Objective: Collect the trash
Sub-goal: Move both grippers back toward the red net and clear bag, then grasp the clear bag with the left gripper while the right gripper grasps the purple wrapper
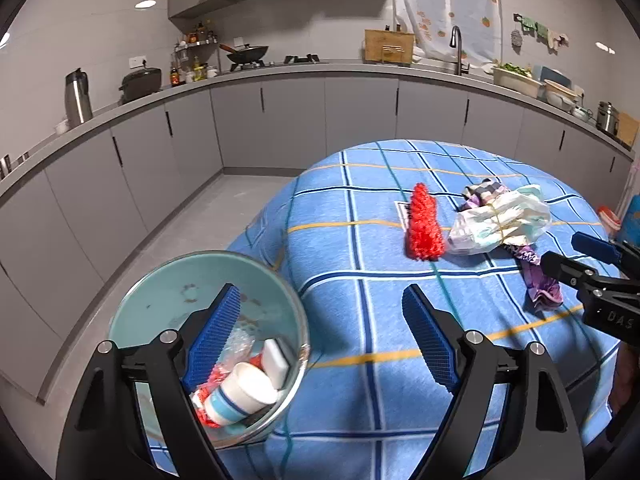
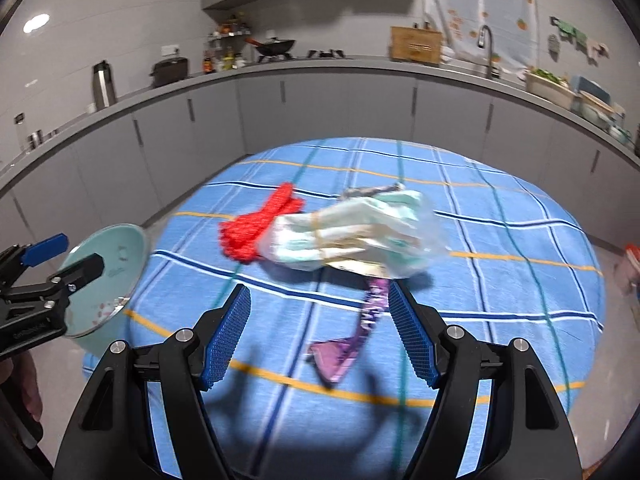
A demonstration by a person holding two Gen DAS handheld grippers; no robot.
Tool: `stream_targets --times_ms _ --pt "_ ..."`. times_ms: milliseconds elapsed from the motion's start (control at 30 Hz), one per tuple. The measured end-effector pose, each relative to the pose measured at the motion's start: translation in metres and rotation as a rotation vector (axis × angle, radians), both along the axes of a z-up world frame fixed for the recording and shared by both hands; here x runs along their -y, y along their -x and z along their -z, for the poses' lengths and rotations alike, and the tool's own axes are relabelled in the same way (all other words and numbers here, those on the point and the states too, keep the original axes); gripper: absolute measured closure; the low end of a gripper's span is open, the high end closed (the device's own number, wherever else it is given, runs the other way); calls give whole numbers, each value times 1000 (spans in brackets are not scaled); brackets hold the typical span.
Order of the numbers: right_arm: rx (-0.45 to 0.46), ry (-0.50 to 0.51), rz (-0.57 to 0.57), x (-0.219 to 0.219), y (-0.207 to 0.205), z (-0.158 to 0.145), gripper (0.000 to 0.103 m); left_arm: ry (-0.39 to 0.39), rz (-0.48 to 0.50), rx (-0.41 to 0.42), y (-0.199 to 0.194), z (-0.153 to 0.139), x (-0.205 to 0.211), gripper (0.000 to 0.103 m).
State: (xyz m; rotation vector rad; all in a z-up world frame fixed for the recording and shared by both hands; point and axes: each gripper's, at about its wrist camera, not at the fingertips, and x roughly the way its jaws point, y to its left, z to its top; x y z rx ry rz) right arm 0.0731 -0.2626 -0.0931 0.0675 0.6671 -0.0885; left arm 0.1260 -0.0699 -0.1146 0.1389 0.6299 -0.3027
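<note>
Fingers (image 1: 430, 332) of both grippers stand apart, gripping nothing — left gripper (image 1: 322, 336) beside the trash bowl (image 1: 192, 280) lower left, right gripper (image 2: 320, 336) below centre, before the plastic bag (image 2: 360, 236) on the table (image 2: 500, 280).

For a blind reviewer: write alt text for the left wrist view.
The open left gripper hovers over a blue checked tablecloth, its left finger in front of a glass bowl holding a paper cup and scraps. Farther off lie a red fuzzy piece, a clear plastic bag and purple wrappers; the right gripper enters at right.
</note>
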Motion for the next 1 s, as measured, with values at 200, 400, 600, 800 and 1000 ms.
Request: stream_targets --times_ms 200,400,600,800,1000 --pt "-45 -10 62 14 -6 12 33 -10 40 13 -9 -3 24 19" --pt "-99 -32 85 25 -15 26 56 -25 99 41 -18 -11 57 18" --pt "-111 -55 87 38 -10 29 87 -28 173 48 -22 -9 90 18" --pt "-101 -22 103 47 0 24 98 -45 248 43 -28 -3 127 18" --pt "-96 -24 133 64 9 25 98 -73 323 14 -40 12 162 18"
